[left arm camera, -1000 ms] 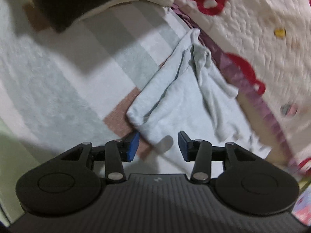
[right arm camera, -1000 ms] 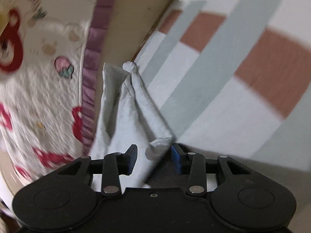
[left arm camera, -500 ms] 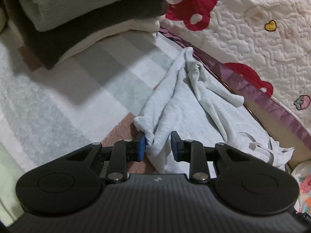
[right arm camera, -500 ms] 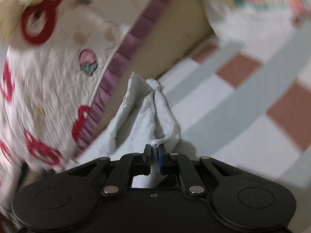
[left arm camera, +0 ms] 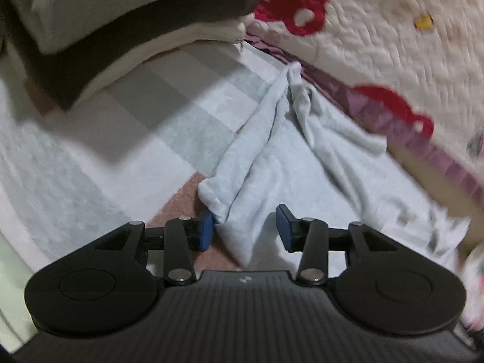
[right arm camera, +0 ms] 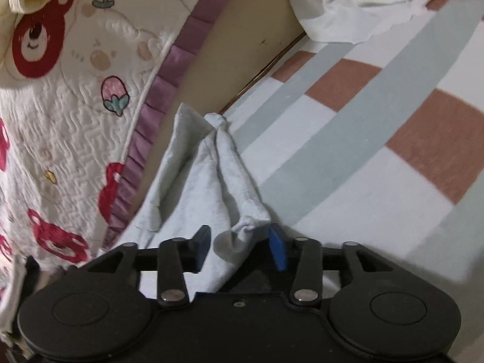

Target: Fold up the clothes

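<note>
Cloth [left arm camera: 272, 163], pale blue and rumpled, lies on the striped blanket [left arm camera: 90, 175] beside the quilt [left arm camera: 393, 30], its long axis narrowing toward 12 o'clock. Left gripper [left arm camera: 245, 230] is spread wide, one pad touching a near corner. Right gripper [right arm camera: 240, 246] is likewise released, straddling the other corner. Folded clothes [left arm camera: 121, 15] are stacked at 10 o'clock.

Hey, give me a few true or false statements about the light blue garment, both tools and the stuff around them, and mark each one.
1. Both the left tool and the right tool are open. True.
2. The light blue garment is neatly folded into a square. False: it lies bunched and creased.
3. A stack of folded clothes sits beyond the garment. True.
4. The blanket underneath is plain white. False: it has grey and brown checks.
</note>
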